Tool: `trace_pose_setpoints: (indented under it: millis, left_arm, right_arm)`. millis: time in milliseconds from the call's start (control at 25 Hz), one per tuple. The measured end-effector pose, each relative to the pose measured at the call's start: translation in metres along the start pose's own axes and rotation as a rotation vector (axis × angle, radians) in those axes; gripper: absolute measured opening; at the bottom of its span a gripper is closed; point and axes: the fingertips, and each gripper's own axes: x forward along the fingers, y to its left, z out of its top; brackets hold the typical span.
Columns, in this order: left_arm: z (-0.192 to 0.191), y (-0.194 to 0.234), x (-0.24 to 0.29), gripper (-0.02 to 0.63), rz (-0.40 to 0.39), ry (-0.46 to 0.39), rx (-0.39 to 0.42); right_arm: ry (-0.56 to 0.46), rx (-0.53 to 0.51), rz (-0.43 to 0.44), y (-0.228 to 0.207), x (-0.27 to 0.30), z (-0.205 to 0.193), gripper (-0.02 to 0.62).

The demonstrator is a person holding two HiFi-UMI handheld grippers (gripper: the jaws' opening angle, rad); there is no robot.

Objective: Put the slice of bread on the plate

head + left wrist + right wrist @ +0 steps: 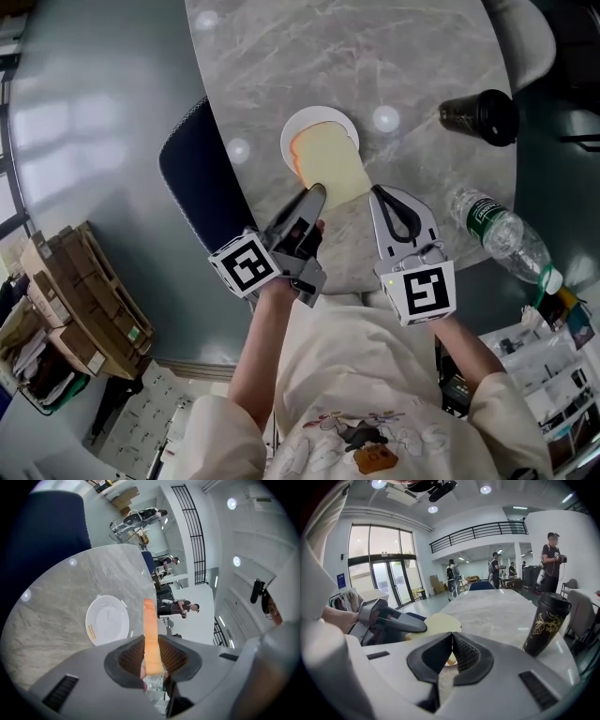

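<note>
A pale slice of bread (330, 167) with an orange-brown crust hangs over the white plate (311, 120) on the grey marble table (375, 56), covering most of it. My left gripper (315, 193) is shut on the near edge of the slice. In the left gripper view the bread (151, 630) stands edge-on between the jaws, with the plate (108, 619) below and to the left. My right gripper (378, 192) hovers just right of the slice, shut and empty. In the right gripper view its tips (451, 637) meet, with the bread (438, 622) and left gripper (389, 620) beyond.
A black tumbler (480, 115) stands at the table's right, also seen as a tumbler (546, 623) in the right gripper view. A plastic water bottle (497, 234) lies near the table's right edge. A dark blue chair (202, 183) sits at the table's left. People stand far behind.
</note>
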Motion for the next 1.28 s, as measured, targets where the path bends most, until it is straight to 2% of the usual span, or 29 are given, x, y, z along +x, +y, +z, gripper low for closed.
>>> trace_pose_setpoints:
  millis: [120, 160, 600, 960, 1280]
  left_arm:
    - [-0.006, 0.015, 0.007, 0.098, 0.029, -0.006, -0.084]
    - [-0.004, 0.019, 0.011, 0.097, 0.029, -0.007, -0.088]
    - [0.007, 0.032, 0.019, 0.097, 0.033, -0.007, -0.004]
    - [0.014, 0.039, 0.032, 0.098, 0.026, -0.008, -0.011]
    - [0.012, 0.051, 0.044, 0.098, 0.083, 0.013, 0.03]
  right_arm:
    - [0.018, 0.011, -0.013, -0.008, 0.011, -0.01, 0.006]
    - [0.02, 0.009, -0.019, -0.012, 0.016, -0.015, 0.006]
    - [0.027, -0.003, -0.045, -0.026, 0.041, -0.028, 0.006]
    - [0.029, -0.038, -0.029, -0.016, 0.065, -0.03, 0.006]
    - [0.067, -0.035, -0.049, -0.027, 0.097, -0.04, 0.006]
